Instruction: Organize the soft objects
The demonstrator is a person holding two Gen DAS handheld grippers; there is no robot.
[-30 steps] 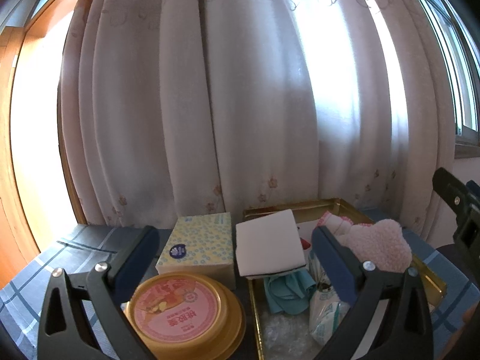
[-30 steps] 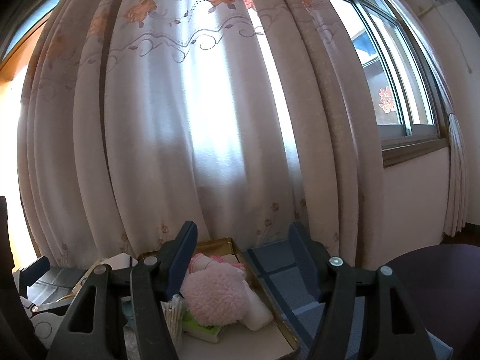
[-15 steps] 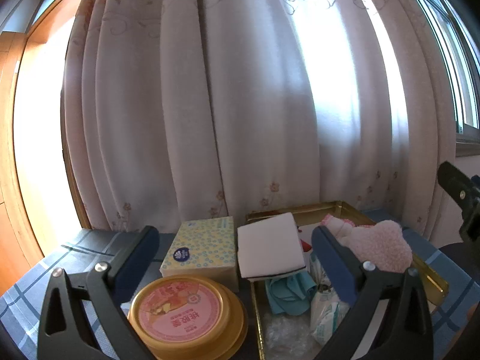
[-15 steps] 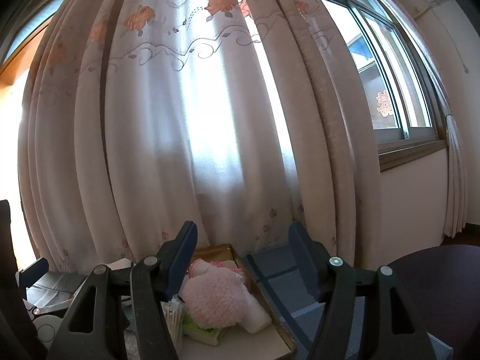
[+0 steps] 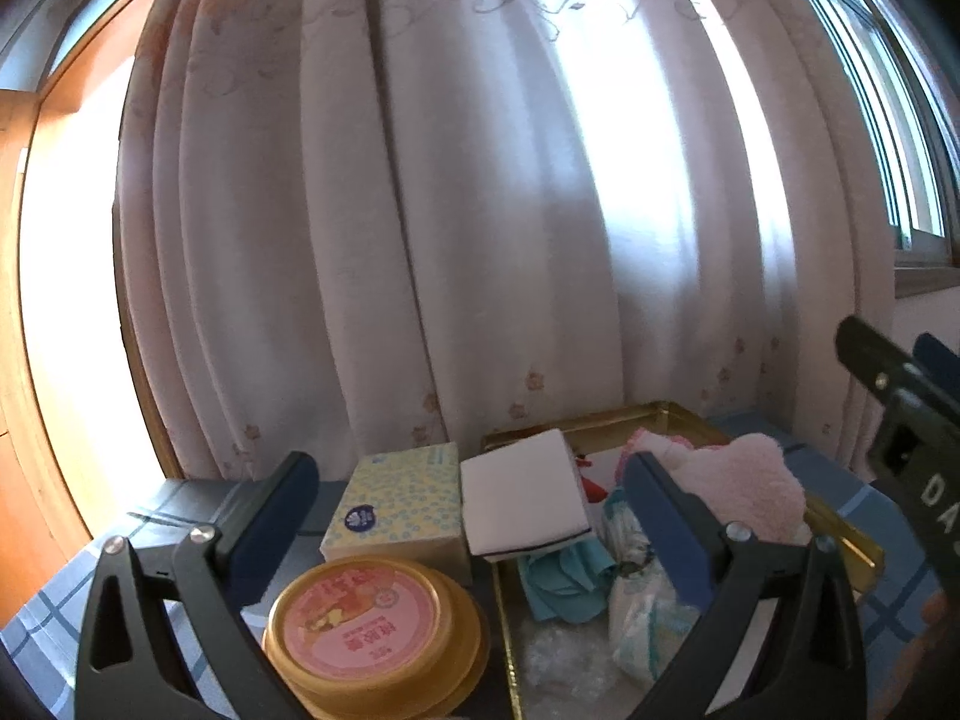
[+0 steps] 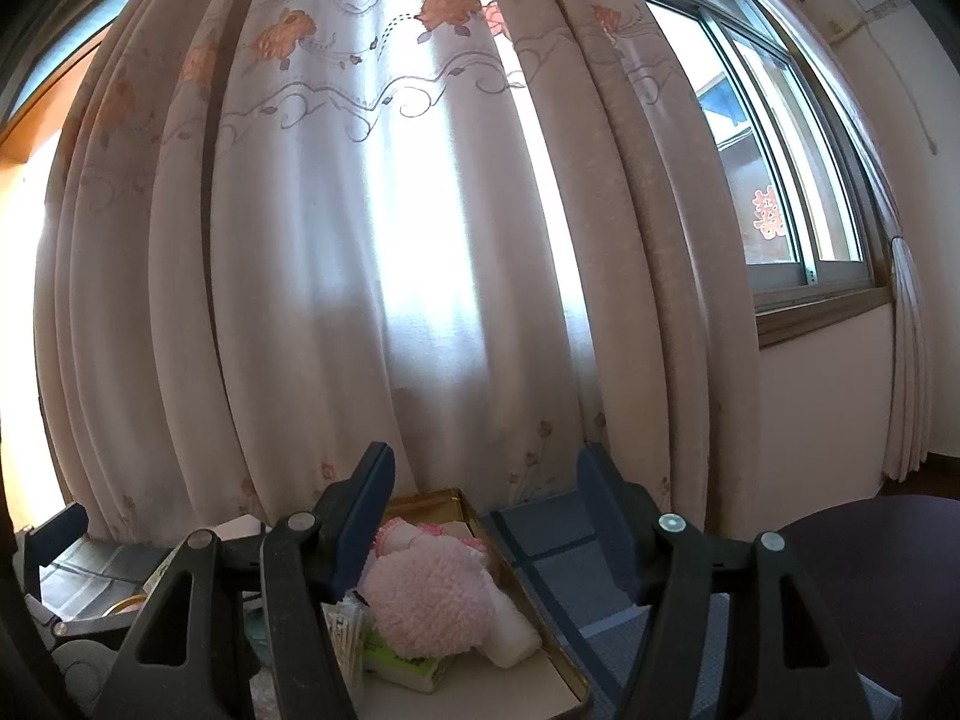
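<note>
Gold-rimmed tray (image 5: 846, 534) holds a pink fluffy cloth (image 5: 744, 492), a teal cloth (image 5: 564, 576) and a white pad (image 5: 522, 498) leaning on its left edge, seen from the left wrist. Left gripper (image 5: 468, 522) hangs above, jaws apart and empty, over a tissue box (image 5: 402, 498) and round tin (image 5: 360, 618).

From the right wrist, the right gripper (image 6: 486, 510) is spread wide, empty, above the pink fluffy cloth (image 6: 432, 594) lying in the tray (image 6: 540, 612).

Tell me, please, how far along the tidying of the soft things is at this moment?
Several soft things already lie in the gold tray: a pink fluffy toy, a teal cloth and small packets. Nothing is in hand; the left claw and right claw are both open and empty. The tissue box and round tin sit outside the tray.
</note>
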